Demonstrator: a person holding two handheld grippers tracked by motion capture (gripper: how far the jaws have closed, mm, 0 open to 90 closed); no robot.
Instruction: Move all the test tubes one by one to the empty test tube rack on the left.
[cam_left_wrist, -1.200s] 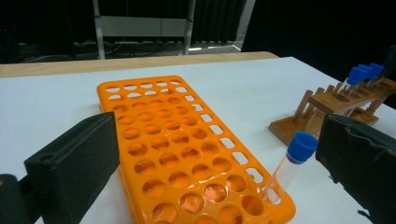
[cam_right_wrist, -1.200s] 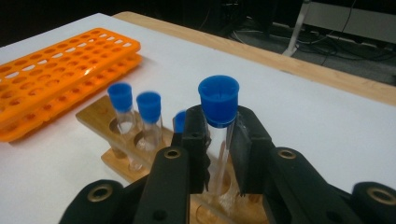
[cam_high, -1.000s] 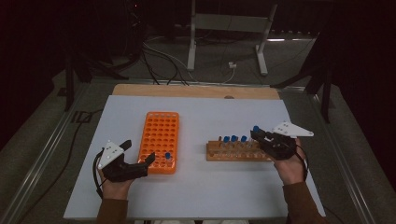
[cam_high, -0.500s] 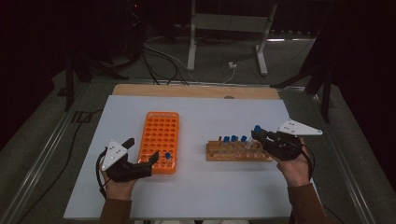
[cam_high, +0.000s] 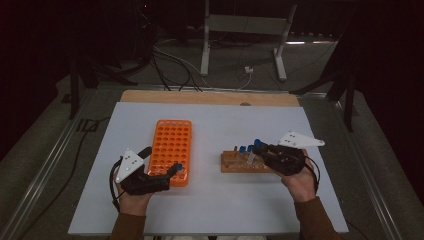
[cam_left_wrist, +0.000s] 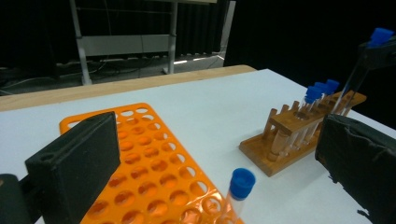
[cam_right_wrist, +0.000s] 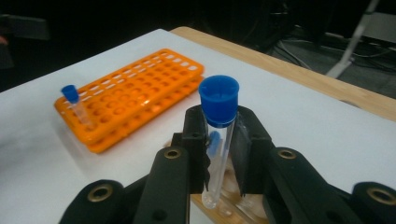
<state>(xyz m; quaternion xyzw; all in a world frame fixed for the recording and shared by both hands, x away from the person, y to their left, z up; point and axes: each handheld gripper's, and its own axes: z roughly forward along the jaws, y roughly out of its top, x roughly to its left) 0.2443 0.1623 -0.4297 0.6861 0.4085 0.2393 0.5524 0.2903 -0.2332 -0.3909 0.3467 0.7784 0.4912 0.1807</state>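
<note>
My right gripper (cam_high: 258, 153) (cam_right_wrist: 218, 140) is shut on a clear test tube with a blue cap (cam_high: 257, 145) (cam_right_wrist: 218, 100), held upright just above the left part of the wooden rack (cam_high: 245, 164) (cam_left_wrist: 299, 128). That rack holds a few more blue-capped tubes (cam_high: 243, 149) (cam_left_wrist: 320, 88). My left gripper (cam_high: 161, 160) (cam_left_wrist: 219, 144) stands wide open at the near end of the orange rack (cam_high: 171, 145) (cam_left_wrist: 149, 158) (cam_right_wrist: 135, 95). One blue-capped tube (cam_high: 178, 166) (cam_left_wrist: 241, 184) (cam_right_wrist: 74, 105) stands in that rack's near right corner, between the open jaws but apart from them.
The racks lie on a white sheet (cam_high: 215, 205) over a wooden table (cam_high: 210, 97). Beyond the far edge are cables and a metal stand (cam_high: 240, 30) on a dark floor. Bare sheet lies in front of and between the racks.
My right gripper has carried its tube to the left, towards the orange rack. My left hand has shifted slightly right along the orange rack's near end.
</note>
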